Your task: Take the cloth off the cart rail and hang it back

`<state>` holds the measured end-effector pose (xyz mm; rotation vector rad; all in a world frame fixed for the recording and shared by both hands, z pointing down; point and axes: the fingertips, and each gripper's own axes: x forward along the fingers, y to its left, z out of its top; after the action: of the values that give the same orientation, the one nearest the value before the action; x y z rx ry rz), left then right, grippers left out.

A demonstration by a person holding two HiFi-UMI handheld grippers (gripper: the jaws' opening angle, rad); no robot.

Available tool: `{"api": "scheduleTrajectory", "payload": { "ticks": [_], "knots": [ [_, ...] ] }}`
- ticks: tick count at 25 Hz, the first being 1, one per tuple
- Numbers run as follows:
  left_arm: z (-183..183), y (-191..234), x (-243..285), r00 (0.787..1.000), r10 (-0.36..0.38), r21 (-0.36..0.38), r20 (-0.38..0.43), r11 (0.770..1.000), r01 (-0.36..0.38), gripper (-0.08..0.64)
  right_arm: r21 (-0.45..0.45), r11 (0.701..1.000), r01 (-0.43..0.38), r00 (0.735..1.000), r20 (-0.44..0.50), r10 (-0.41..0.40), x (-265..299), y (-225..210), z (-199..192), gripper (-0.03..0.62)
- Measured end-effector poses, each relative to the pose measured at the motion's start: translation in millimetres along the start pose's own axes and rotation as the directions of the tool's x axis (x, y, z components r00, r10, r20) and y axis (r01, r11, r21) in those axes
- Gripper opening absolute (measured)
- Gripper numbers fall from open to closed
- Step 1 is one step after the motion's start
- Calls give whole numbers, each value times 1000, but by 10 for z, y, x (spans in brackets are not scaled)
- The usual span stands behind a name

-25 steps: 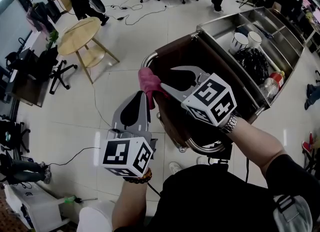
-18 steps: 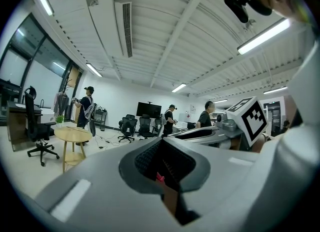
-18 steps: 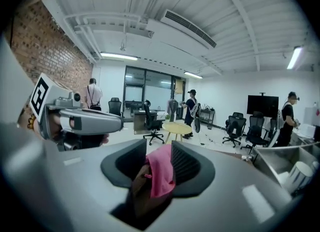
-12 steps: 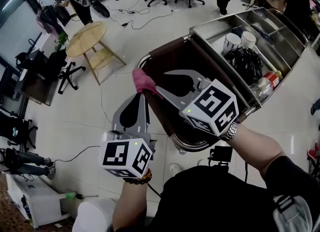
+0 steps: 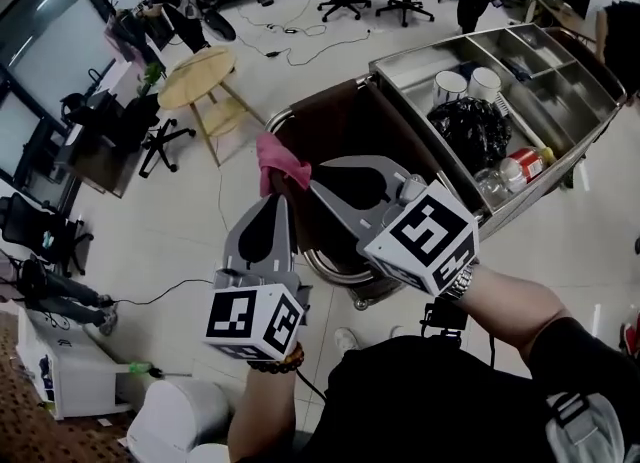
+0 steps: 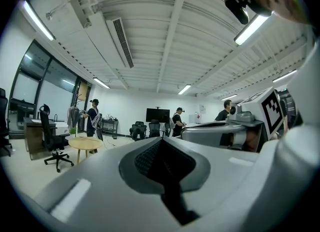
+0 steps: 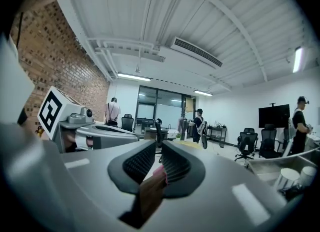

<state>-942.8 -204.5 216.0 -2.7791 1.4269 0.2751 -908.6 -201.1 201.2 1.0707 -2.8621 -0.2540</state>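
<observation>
Head view takes in both tools held level over the near end of the steel cart (image 5: 395, 56), where a brown bag (image 5: 340, 123) is hung inside the curved cart rail (image 5: 330, 271). The pink cloth (image 5: 270, 156) is found at the left side of that end of the cart, bunched against the rail; whether it is lifted clear of the rail cannot be told. The right claw (image 5: 300, 179) is reached across the bag from the cart's near side, presumably so that the cloth can be taken by its upper fold and drawn off without the bag being caught. Its jaws have just been closing and are brought nearly together. In the right gripper view a pink edge of the cloth (image 7: 161, 172) is seen pinched between the ribbed pads (image 7: 137, 162). The left claw (image 5: 277, 201) is held just short of the cart's near end, beside the right one, with its jaws pressed together and nothing between them. It is judged to be held ready so that the cloth can be steadied or spread when it is hung back.
</observation>
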Motion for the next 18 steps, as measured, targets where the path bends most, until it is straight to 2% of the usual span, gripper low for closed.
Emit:
{"api": "scheduleTrajectory", "payload": {
  "ticks": [5, 10, 18],
  "knots": [
    [-59, -324, -123, 999, 45, 14, -4, 999, -45, 3, 4, 999, -36, 998, 52, 35, -362, 102, 42, 5],
    [-80, -548, -226, 998, 63, 29, -1, 998, -63, 3, 2, 1000, -28, 996, 90, 28, -604, 169, 94, -9],
    [47, -729, -499, 999, 32, 48, 14, 998, -33, 3, -3, 1000, -7, 993, 114, 8, -795, 482, 210, -9]
  ]
}}
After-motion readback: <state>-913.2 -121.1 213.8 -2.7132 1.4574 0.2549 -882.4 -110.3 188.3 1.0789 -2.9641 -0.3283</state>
